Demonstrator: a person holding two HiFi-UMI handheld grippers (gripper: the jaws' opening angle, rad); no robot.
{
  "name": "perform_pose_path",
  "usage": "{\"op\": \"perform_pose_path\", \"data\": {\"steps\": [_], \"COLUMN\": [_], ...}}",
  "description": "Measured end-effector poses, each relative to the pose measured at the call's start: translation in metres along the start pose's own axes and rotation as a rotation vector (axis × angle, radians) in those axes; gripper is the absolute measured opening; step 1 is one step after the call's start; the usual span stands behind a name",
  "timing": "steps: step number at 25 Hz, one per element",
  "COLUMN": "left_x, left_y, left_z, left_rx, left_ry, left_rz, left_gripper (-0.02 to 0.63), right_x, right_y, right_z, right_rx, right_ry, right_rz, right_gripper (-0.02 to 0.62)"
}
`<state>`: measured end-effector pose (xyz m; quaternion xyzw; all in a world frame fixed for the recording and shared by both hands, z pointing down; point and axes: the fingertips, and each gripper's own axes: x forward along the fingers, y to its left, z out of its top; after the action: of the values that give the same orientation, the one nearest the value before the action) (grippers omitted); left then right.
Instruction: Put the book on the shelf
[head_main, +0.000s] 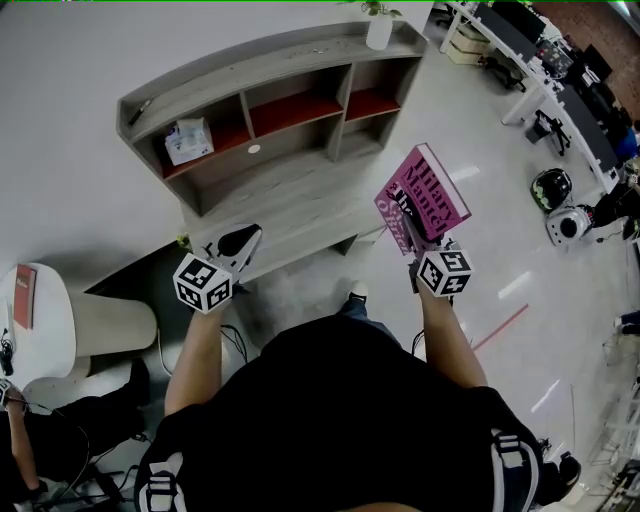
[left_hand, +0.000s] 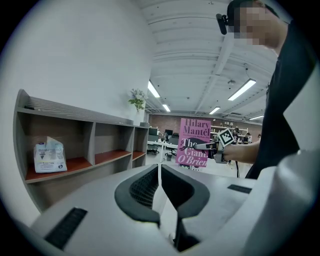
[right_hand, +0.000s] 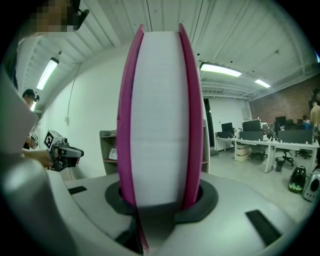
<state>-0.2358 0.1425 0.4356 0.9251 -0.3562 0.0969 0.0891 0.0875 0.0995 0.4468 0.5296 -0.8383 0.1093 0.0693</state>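
Pink covers and a white block of pages mark the book (head_main: 425, 195), which sits right of centre in the head view, tilted, with its title side up. Its lower end is clamped in the right gripper (head_main: 415, 243). In the right gripper view the jaws press on both covers, with the page edge facing the camera. The book hangs in the air over the pale floor (head_main: 480, 150), just off the right end of the grey wooden shelf (head_main: 270, 70) and not touching it.

The shelf fills the upper middle of the head view. Its open compartments have red boards, and a white packet (head_main: 188, 140) lies in the leftmost one. A white vase (head_main: 379, 28) with a small plant stands on top at the right end.

The left gripper (head_main: 243, 240) is lower left of centre, in front of the shelf, with its jaws together and nothing between them. A white round table (head_main: 50, 320) stands at the left edge with a red item (head_main: 24, 297) on it
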Motion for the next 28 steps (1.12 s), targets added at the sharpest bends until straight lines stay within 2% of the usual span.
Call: {"op": "perform_pose_path", "data": {"steps": [14, 28], "left_x": [0.049, 0.083], "left_y": [-0.011, 0.003], "left_z": [0.006, 0.007], "left_rx": [0.024, 0.018], "left_ry": [0.039, 0.055], "left_rz": [-0.016, 0.035], "left_gripper": [0.021, 0.021], "right_x": [0.01, 0.04], "right_y": [-0.051, -0.09], "right_z": [0.004, 0.002], "right_rx": [0.025, 0.053], "right_ry": [-0.004, 0.02], "right_rz": [-0.015, 0.012], "right_gripper": [0.15, 0.15]}}
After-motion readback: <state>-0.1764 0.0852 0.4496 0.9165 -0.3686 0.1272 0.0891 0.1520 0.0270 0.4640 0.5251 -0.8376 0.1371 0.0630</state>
